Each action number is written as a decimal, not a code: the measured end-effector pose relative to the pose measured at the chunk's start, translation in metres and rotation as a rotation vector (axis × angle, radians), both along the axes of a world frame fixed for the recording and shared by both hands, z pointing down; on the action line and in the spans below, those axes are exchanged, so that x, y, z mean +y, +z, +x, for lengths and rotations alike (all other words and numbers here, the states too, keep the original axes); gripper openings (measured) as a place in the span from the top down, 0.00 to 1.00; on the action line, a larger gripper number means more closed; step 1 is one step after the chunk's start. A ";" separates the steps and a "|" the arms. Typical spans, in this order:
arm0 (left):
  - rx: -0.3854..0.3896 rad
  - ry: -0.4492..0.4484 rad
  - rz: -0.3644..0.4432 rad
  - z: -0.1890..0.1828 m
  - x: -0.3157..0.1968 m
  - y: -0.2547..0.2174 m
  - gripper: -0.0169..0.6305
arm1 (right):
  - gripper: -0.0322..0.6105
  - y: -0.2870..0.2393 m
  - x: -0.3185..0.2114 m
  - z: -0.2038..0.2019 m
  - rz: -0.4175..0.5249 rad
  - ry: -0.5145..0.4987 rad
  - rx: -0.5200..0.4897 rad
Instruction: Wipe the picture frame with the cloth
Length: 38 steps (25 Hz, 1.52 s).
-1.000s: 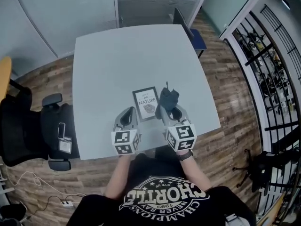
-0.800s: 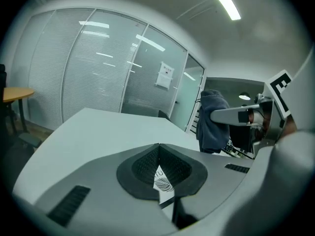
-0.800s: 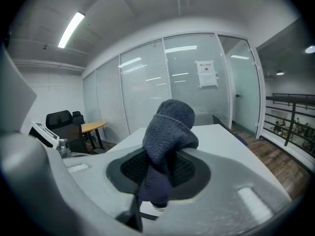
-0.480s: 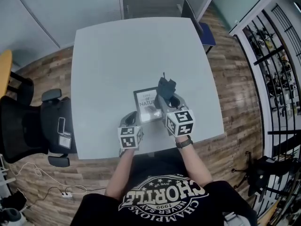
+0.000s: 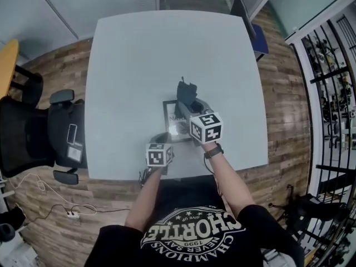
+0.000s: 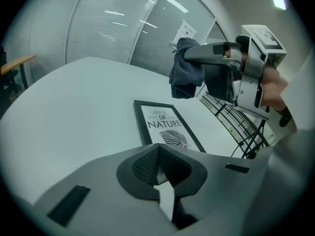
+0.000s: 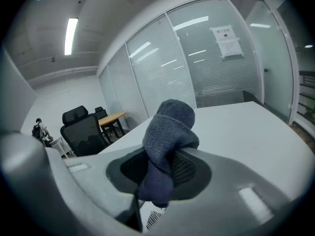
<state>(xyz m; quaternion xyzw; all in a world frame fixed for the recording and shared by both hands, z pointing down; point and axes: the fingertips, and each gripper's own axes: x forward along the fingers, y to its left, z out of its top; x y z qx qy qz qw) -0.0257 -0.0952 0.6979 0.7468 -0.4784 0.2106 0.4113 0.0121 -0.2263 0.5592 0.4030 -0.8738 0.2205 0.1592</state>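
A black picture frame (image 5: 171, 122) with the print "NATURE" and a leaf lies flat on the grey table (image 5: 139, 65), near its front edge; it also shows in the left gripper view (image 6: 165, 127). My right gripper (image 5: 188, 99) hovers above the frame's right side, shut on a dark blue cloth (image 5: 186, 91) that bunches up out of the jaws (image 7: 167, 132). From the left gripper view the cloth (image 6: 186, 75) hangs above the frame without touching it. My left gripper (image 5: 161, 139) sits just in front of the frame's near left corner, jaws together and holding nothing (image 6: 158, 168).
A black office chair (image 5: 33, 143) stands to the table's left on the wood floor. Another chair (image 5: 249, 24) is at the far right corner. Metal racks (image 5: 334, 93) line the right side. Glass partition walls (image 7: 197, 63) stand behind the table.
The right gripper with the cloth has moved left, from beside the frame to over its right side. The left gripper has drawn back toward the table's near edge.
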 end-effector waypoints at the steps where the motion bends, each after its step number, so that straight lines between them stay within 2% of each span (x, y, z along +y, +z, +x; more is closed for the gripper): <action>1: 0.002 -0.002 -0.010 0.000 0.000 0.004 0.97 | 0.79 0.007 -0.003 -0.007 -0.009 -0.020 -0.001; 12: 0.001 -0.010 -0.048 0.008 0.000 0.017 0.97 | 0.80 0.060 -0.031 -0.069 -0.048 -0.179 -0.004; 17: 0.002 -0.017 -0.062 0.005 0.000 0.018 0.97 | 0.80 0.104 -0.035 -0.077 -0.099 -0.233 0.145; 21: -0.007 -0.026 -0.070 0.002 -0.001 0.020 0.97 | 0.80 0.130 -0.040 -0.060 -0.127 -0.229 0.245; 26: -0.014 -0.038 -0.072 0.001 -0.002 0.019 0.97 | 0.80 0.133 -0.047 -0.024 -0.123 -0.193 0.292; 30: -0.014 -0.040 -0.075 0.001 -0.002 0.018 0.97 | 0.80 0.130 -0.054 0.017 -0.111 -0.127 0.347; 34: -0.014 -0.032 -0.072 0.002 -0.001 0.017 0.97 | 0.80 0.129 -0.058 0.062 -0.118 -0.046 0.366; 38: -0.011 -0.027 -0.072 0.004 -0.001 0.017 0.97 | 0.80 0.131 -0.058 0.084 -0.133 -0.007 0.364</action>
